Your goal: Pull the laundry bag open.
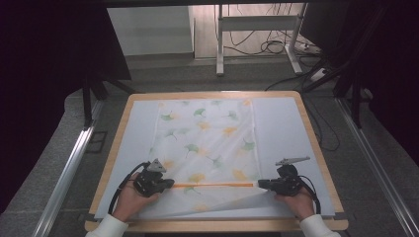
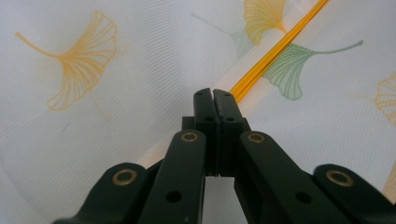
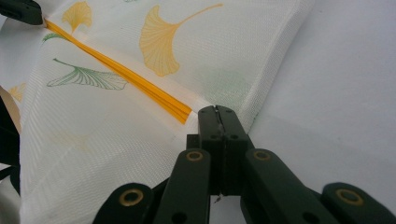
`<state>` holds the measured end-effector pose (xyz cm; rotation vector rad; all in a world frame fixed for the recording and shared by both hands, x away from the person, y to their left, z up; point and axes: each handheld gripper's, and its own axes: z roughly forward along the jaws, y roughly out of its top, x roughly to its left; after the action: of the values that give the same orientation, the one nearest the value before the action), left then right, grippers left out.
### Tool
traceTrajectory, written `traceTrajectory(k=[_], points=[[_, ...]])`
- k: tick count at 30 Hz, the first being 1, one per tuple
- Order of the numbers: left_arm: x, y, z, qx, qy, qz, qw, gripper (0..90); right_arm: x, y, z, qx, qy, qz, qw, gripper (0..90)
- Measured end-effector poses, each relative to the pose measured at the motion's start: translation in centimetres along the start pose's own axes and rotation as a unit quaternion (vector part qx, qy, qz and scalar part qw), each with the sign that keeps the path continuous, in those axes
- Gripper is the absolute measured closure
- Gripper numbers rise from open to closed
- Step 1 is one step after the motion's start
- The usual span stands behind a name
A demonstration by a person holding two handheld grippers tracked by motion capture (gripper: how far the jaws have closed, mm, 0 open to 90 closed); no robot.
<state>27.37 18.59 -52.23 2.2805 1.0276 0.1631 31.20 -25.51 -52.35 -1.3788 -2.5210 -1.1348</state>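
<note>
Left gripper (image 1: 168,183): jaws closed, pinching cloth (image 1: 207,143) at left end of orange stripe (image 1: 212,185) | Right gripper (image 1: 262,184): jaws closed, clamping cloth at stripe's right end | Cloth: stripe stretched between grippers, remainder spread over table (image 1: 316,143) beyond

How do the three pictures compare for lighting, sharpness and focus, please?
High view: the cloth on the table is evenly lit, the surroundings dark, the picture slightly soft. Left gripper view: the left gripper is sharp, its arms nearest the lens blurred. Right gripper view: bright and shadowless, the weave crisp by the right gripper.
</note>
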Motion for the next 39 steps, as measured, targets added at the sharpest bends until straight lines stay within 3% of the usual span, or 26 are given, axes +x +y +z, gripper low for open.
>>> traceTrajectory(k=[18,39], points=[[1.5,-1.7,-1.3,-0.005,0.014,-0.023,0.9996,90.0,0.0,0.0,0.0,0.001,0.0,-0.001,1.0,89.9],[2.4,-2.6,-2.1,-0.001,0.02,-0.035,0.9992,90.0,0.0,0.0,0.0,0.001,0.001,0.0,1.0,90.0]])
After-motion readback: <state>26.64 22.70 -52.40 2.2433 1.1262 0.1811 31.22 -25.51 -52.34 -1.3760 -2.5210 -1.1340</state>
